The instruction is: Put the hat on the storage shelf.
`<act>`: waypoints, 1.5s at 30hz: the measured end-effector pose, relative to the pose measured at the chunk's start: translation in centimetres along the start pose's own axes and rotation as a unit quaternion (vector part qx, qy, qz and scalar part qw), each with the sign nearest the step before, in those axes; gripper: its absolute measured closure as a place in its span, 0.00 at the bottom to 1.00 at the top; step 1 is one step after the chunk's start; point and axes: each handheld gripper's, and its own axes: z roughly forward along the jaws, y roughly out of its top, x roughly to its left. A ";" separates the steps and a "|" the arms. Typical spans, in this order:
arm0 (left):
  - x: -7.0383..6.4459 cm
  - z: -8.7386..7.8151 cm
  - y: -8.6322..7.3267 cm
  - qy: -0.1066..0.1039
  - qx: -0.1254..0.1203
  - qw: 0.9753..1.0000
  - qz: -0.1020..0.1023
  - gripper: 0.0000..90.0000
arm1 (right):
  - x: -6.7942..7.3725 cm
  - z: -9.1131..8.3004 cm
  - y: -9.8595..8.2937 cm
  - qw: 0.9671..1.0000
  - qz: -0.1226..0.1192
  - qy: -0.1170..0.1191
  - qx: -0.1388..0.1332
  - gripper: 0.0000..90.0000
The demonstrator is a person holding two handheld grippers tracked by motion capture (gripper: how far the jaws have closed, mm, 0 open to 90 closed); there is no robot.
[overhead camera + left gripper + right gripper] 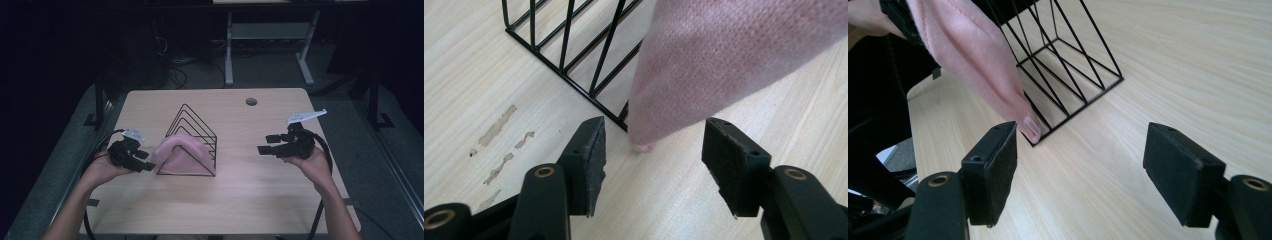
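From above, I see my left gripper (145, 161) low on the table (260, 195), just beside the near left corner of the black wire rack (192, 132), and my right gripper (270, 143) held well off to the rack's right, above bare wood. The pink cloth (179, 152) is draped over the rack's near end, hanging down both sides like a small tent.

My left gripper view adds what the high view cannot: my left gripper (651, 150) has its jaws spread wide, empty, with the pink cloth (724, 60) hanging just ahead of them, its lower corner reaching the table next to the base of the black wire rack (569, 55). I cannot tell whether that corner touches either pad (596, 155); it looks apart. Pale scuff marks (499, 127) show on the wood to the side.

My right gripper view looks at the rack from the other side: my right gripper (1078, 165) is also wide and holding nothing. There the pink cloth (973, 60) slopes down the black wire rack (1068, 70) to a stitched tip at the rack's base corner, and the table (1198, 65) beyond is plain light wood.
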 end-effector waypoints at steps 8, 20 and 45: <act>0.0 -0.3 -0.7 0.003 -0.010 1.000 -0.011 0.43 | -0.6 -0.8 -1.7 1.000 0.014 -0.016 0.007 0.30; 0.0 -0.1 -1.7 0.002 -0.012 1.000 -0.022 0.39 | -1.3 -1.8 -4.7 0.999 0.035 -0.031 0.008 0.29; -0.6 0.3 -3.9 0.018 -0.034 0.998 -0.042 0.33 | -2.8 -4.4 -12.8 0.993 0.088 -0.075 0.008 0.28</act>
